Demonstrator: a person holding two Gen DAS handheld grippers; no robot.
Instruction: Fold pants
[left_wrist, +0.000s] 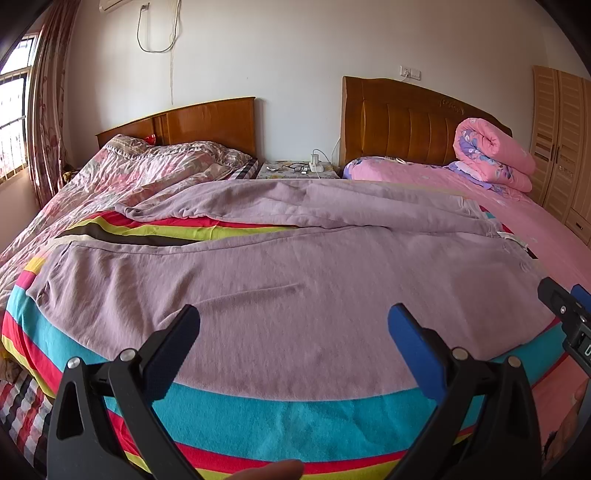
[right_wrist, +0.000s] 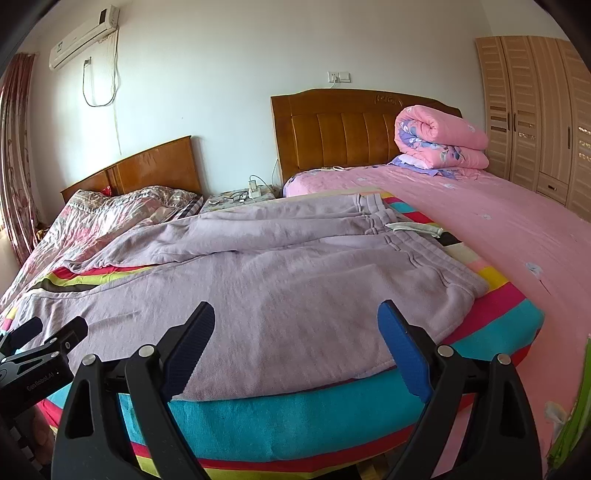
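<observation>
Lilac sweatpants (left_wrist: 280, 266) lie spread across a striped blanket (left_wrist: 236, 413) on the bed, waistband (right_wrist: 417, 251) to the right and legs running left. The far leg is rumpled; the near leg lies flat. My left gripper (left_wrist: 293, 317) hovers open just above the near leg, close to the bed's front edge. My right gripper (right_wrist: 295, 314) is open over the hip part near the waistband, holding nothing. Each gripper shows at the edge of the other's view: the right gripper (left_wrist: 567, 306) and the left gripper (right_wrist: 44, 332).
A floral quilt (left_wrist: 122, 173) covers the left bed, and a rolled pink duvet (right_wrist: 439, 138) sits on the pink sheet (right_wrist: 517, 229) at right. A nightstand (left_wrist: 299, 170) with glasses stands between the headboards. A wardrobe (right_wrist: 535, 110) lines the right wall. A fingertip (left_wrist: 273, 470) shows at bottom.
</observation>
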